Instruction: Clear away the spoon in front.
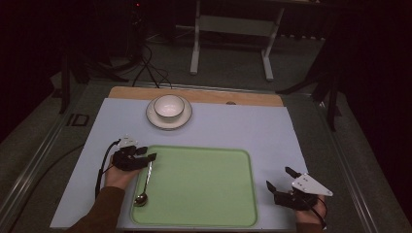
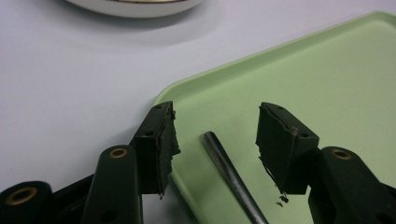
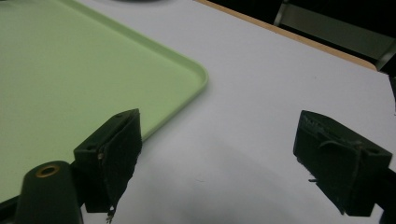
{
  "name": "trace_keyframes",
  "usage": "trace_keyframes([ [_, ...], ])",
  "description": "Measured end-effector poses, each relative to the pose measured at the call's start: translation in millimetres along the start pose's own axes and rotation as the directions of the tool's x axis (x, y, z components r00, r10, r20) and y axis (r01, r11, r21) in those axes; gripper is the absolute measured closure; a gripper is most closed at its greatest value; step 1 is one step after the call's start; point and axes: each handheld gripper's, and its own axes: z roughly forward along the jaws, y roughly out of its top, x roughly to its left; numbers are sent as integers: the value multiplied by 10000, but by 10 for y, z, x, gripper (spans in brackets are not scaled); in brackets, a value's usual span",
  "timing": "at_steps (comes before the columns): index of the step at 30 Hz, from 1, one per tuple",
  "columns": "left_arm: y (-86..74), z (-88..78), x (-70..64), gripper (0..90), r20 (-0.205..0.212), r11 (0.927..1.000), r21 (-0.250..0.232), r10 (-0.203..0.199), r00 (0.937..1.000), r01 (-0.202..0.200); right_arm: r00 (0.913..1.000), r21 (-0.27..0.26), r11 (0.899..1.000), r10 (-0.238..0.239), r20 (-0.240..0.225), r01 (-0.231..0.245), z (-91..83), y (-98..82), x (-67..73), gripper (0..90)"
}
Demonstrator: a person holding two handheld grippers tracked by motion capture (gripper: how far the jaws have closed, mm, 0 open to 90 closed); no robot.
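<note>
Spoon (image 1: 145,184) lies in the green tray (image 1: 204,213) along its left rim, bowl end nearest the person. Left gripper (image 1: 146,154) fingers spread around the handle tip, not touching; right gripper (image 1: 281,177) fingers spread, empty.

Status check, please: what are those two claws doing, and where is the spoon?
Left gripper open astride spoon handle, not gripping. Spoon lies on green tray. Right gripper open, nothing between. Nothing in the way.

Sitting on the table are one green tray (image 1: 204,194), one spoon (image 1: 144,189), one bowl (image 1: 169,106) and one plate (image 1: 154,120).
</note>
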Motion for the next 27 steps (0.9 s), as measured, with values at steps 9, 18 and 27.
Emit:
trace_keyframes([
  [9,87,-181,-68,470,-349,9948,-1014,13,9994,-49,10000,-103,9999,30,37,-29,-18,5,-3,150],
  [18,154,-414,-130,468,-1031,9821,-1783,437,9937,-617,10000,-125,9999,42,33,-42,-23,6,-8,150],
  [27,177,-656,-187,468,-1227,9660,-2312,892,9884,-1159,9999,-294,9995,150,41,-149,-55,5,-26,150],
])
